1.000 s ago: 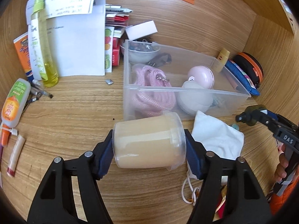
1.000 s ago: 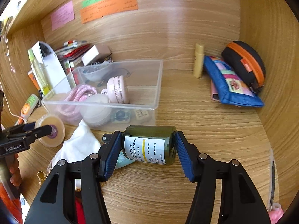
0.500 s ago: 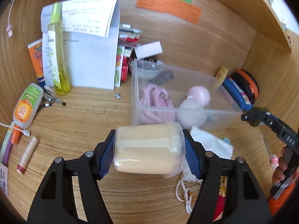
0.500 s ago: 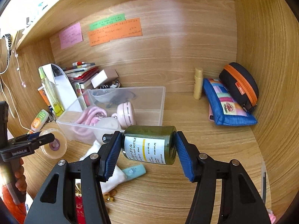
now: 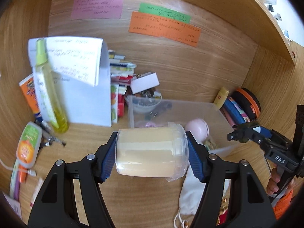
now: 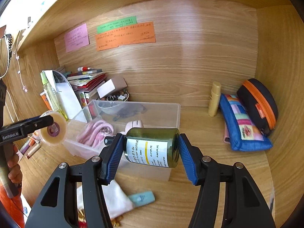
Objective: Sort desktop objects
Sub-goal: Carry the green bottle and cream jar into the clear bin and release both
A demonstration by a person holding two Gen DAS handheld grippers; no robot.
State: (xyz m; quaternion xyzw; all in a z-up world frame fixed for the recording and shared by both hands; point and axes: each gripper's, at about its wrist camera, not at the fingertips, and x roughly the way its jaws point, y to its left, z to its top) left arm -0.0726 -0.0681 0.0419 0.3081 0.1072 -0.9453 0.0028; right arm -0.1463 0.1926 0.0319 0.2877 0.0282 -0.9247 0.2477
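- Left wrist view: the left claw [image 5: 152, 156] is clenched on a round clear plastic jar with cream-coloured contents [image 5: 151, 152], lying sideways between the blue pads, lifted clear of the wooden worktop [image 5: 85, 142].
- Landmark here is the clear plastic storage bin [image 5: 190, 110], just behind the jar. Inside it sit a pale pink round gadget [image 5: 197, 128] and a small clear bowl [image 5: 145, 104].
- Left of the bin stands a folded white sheet of paper [image 5: 85, 95], with a tall yellow-green spray bottle [image 5: 48, 93] upright beside it.
- Right of the bin, at the back wall, a small yellow tube [image 5: 221, 97] and a black pouch with an orange zip [image 5: 247, 102].
- In front of the bin, a white cloth bag [image 5: 190, 195] lies on the worktop.
- Far right, the right claw [image 5: 245, 134] pokes into the frame, gripped by a hand [image 5: 275, 182].
- Right wrist view: the right claw [image 6: 150, 152] is clamped on a dark green pump bottle with a white label [image 6: 153, 148], held sideways in the air in front of the bin [image 6: 171, 112].
- In the bin, a coil of pink rope [image 6: 95, 133].
- Right of the bin, a blue patchwork pouch [image 6: 243, 129] leans on the black pouch [image 6: 256, 102].
- Left of the bin, the left claw [image 6: 47, 123] carries the jar [image 6: 54, 128], seen end-on.
- In front of the bin, a light blue capsule-shaped item [image 6: 141, 197] lies by the white cloth bag [image 6: 117, 199].
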